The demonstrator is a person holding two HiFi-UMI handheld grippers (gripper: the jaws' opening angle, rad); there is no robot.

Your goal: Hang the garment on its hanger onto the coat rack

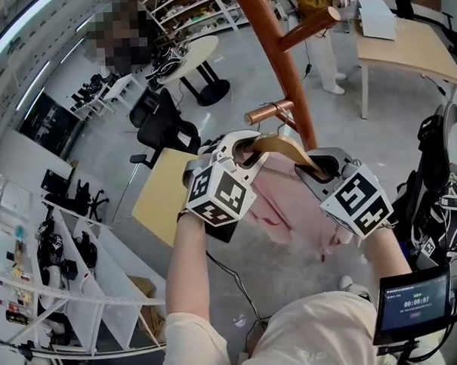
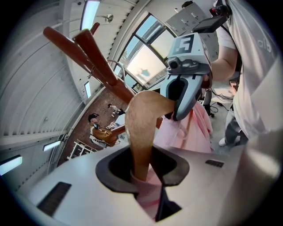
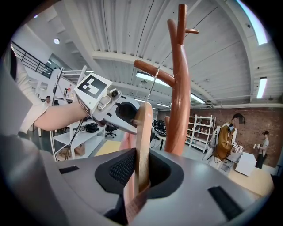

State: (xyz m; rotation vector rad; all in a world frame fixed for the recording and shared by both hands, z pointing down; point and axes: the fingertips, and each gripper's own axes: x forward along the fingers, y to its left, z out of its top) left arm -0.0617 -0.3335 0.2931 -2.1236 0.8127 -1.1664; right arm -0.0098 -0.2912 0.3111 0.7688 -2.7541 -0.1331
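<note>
While left gripper [image 1: 246, 149] and right gripper [image 1: 319, 169] each pinch a hanger [image 1: 282, 146] end, keep level, seat hook [image 3: 152, 84] onto peg [image 1: 269, 111].

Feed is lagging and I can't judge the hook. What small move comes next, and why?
Probably lower the hanger slightly without releasing: its wire hook reaches the rack's peg, but I cannot tell that it bears on it, and the left gripper and right gripper carry the ends.
</note>
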